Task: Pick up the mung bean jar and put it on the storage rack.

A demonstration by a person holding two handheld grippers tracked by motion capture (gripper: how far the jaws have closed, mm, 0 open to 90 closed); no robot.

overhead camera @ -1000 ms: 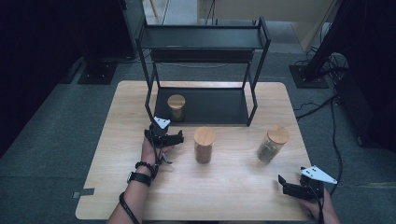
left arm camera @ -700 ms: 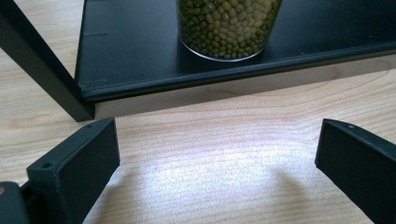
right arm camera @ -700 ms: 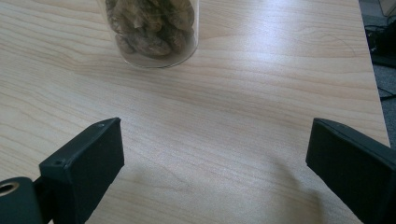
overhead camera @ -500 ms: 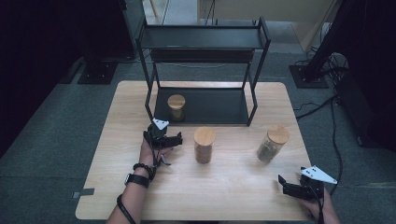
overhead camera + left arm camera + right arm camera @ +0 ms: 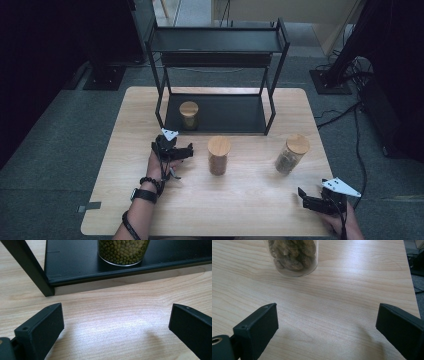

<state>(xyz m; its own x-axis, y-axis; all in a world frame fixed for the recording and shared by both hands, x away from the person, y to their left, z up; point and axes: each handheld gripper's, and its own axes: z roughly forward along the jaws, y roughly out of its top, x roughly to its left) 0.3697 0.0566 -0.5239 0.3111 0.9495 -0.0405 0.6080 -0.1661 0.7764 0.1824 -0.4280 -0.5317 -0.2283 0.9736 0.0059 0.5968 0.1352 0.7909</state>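
A black two-tier rack (image 5: 270, 100) stands at the back of the wooden table (image 5: 250, 210). On its lower shelf (image 5: 82, 270) sits a wood-lidded jar of green beans (image 5: 189, 115) (image 5: 123, 252). My left gripper (image 5: 173, 148) (image 5: 116, 327) rests just in front of that shelf, facing the jar, open with only bare table between its jaws. A second wood-lidded jar (image 5: 218, 155) stands mid-table to its right. A third jar (image 5: 291, 153) (image 5: 292, 257), holding brown dried pieces, stands further right. My right gripper (image 5: 315, 200) (image 5: 327, 330) lies near the front right corner, pointed at that jar, open and empty.
The rack's upright posts (image 5: 27, 267) flank the lower shelf, and an upper shelf (image 5: 217, 40) spans above it. The table's right edge (image 5: 412, 290) is close to my right gripper. Cables (image 5: 345, 110) and stands lie on the grey floor around.
The left gripper has drifted very slightly back toward the person. The right gripper and the jars have kept still.
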